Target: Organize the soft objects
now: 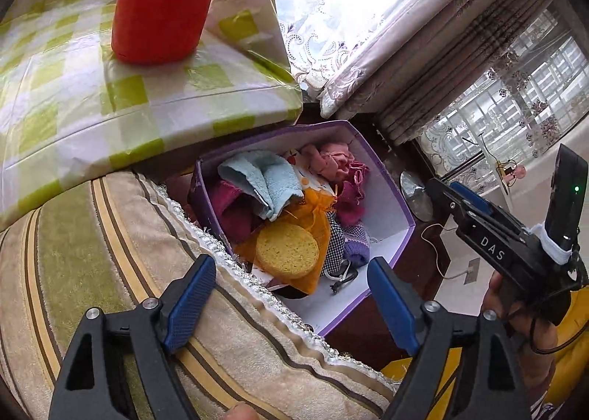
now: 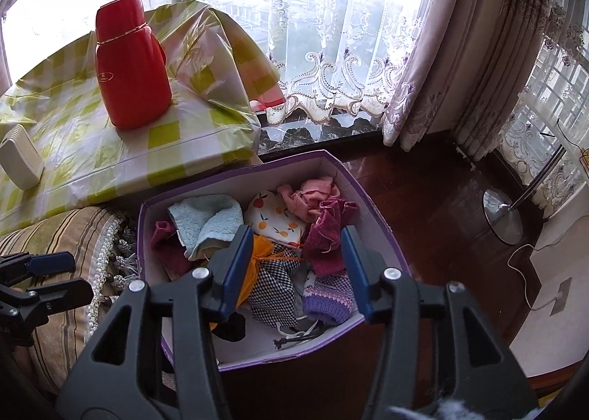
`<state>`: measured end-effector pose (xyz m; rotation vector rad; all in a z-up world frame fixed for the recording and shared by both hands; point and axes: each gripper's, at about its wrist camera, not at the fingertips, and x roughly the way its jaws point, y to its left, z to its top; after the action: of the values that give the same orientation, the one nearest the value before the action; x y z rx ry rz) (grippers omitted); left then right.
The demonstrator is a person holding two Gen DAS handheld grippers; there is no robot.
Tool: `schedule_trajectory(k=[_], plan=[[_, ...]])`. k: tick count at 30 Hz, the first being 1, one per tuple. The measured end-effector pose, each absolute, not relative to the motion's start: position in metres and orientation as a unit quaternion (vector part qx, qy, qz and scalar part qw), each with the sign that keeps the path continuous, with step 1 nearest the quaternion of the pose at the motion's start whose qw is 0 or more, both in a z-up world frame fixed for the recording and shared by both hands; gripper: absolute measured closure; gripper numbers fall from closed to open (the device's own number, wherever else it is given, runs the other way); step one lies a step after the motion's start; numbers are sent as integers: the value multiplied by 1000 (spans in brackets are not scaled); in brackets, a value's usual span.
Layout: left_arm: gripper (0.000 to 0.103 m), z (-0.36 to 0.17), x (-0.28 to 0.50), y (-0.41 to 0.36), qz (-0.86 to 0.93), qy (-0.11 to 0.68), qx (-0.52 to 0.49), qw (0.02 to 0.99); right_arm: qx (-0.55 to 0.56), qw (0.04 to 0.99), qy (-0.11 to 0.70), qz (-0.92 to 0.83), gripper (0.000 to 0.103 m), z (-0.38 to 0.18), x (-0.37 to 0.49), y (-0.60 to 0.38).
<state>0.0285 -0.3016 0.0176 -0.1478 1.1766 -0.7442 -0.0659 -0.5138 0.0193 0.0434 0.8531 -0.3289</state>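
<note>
A purple box [image 1: 386, 199] with white inner walls stands on the floor, full of soft things. In it lie a light blue towel [image 1: 257, 177], a round yellow sponge [image 1: 287, 250] on an orange mesh bag [image 1: 316, 203], and more. My left gripper [image 1: 292, 291] is open over the box's near edge, nothing between its pads. The right wrist view shows the box [image 2: 257, 177] with the towel [image 2: 206, 217], a magenta knit [image 2: 327, 236], a checked cloth [image 2: 274, 287] and a purple knit [image 2: 327, 295]. My right gripper [image 2: 296, 265] hangs open above them, holding nothing.
A red thermos [image 2: 129, 66] and a white device [image 2: 22, 158] stand on a table with a green checked cover [image 2: 191, 147]. A striped cushion [image 1: 92, 254] lies left of the box. A lamp base [image 2: 502, 214] and a cable [image 2: 522, 272] are on the dark floor at right.
</note>
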Motion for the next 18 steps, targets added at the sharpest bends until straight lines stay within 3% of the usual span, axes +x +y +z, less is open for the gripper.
schedule_trajectory(k=[18], plan=[[16,13,30,-308,-338,549,-66,762,21,896,414,-157,49,18,-66,-514]])
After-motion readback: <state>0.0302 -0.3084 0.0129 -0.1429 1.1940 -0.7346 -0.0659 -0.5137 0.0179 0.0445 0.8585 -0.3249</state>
